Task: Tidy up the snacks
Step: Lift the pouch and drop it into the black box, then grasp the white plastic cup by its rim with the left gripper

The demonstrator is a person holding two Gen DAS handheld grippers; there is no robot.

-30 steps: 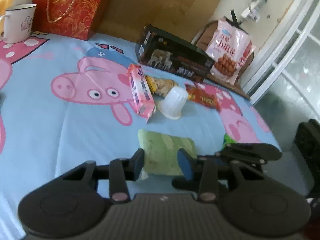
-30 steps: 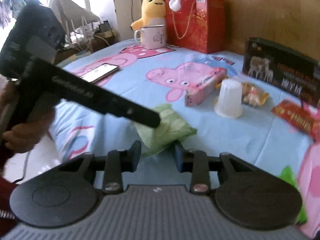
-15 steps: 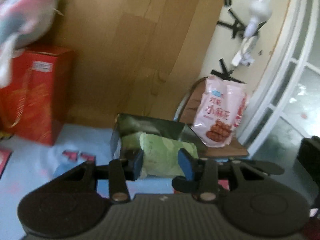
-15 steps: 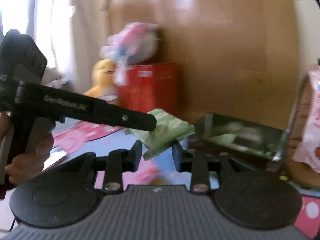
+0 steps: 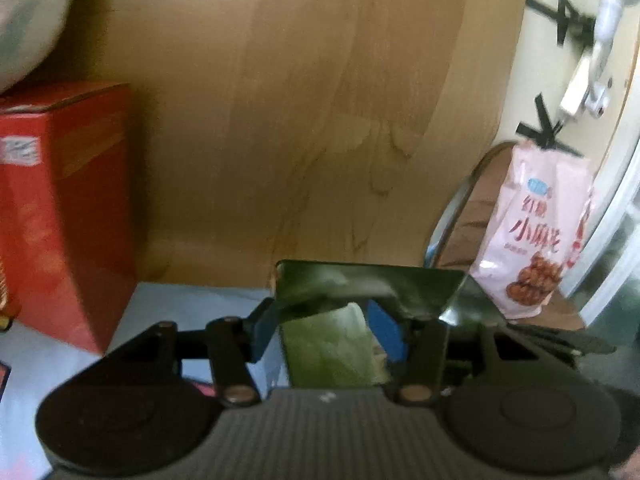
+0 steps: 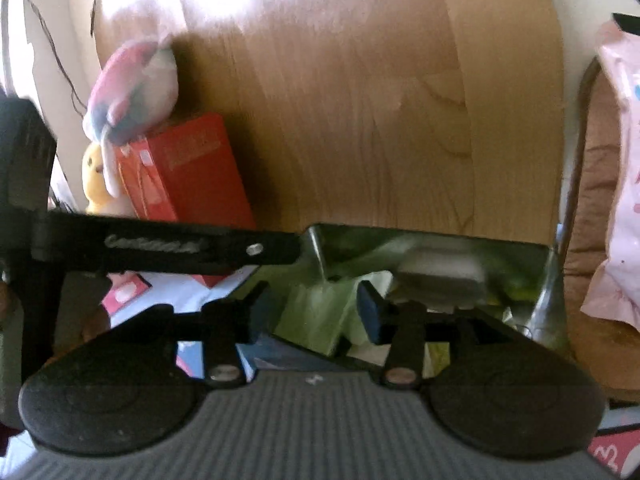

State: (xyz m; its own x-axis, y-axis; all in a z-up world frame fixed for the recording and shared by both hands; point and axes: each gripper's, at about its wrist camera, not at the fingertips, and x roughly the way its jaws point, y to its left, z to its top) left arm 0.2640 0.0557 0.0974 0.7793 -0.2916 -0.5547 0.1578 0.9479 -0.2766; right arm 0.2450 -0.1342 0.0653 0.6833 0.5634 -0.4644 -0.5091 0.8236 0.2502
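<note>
Both tongs, left (image 5: 326, 330) and right (image 6: 312, 312), now spread; green packet (image 5: 332, 350) sits at the dark box (image 6: 440, 276), red bag (image 5: 60, 208) beside.

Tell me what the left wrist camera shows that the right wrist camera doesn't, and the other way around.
Only the left wrist view shows the print on the pink snack bag and the white device taped to the wall.

Only the right wrist view shows the yellow plush toy, the left gripper's arm from the side and a pale packet inside the dark box.

Both show the green snack packet, the dark box, the red gift bag and the wooden panel.
</note>
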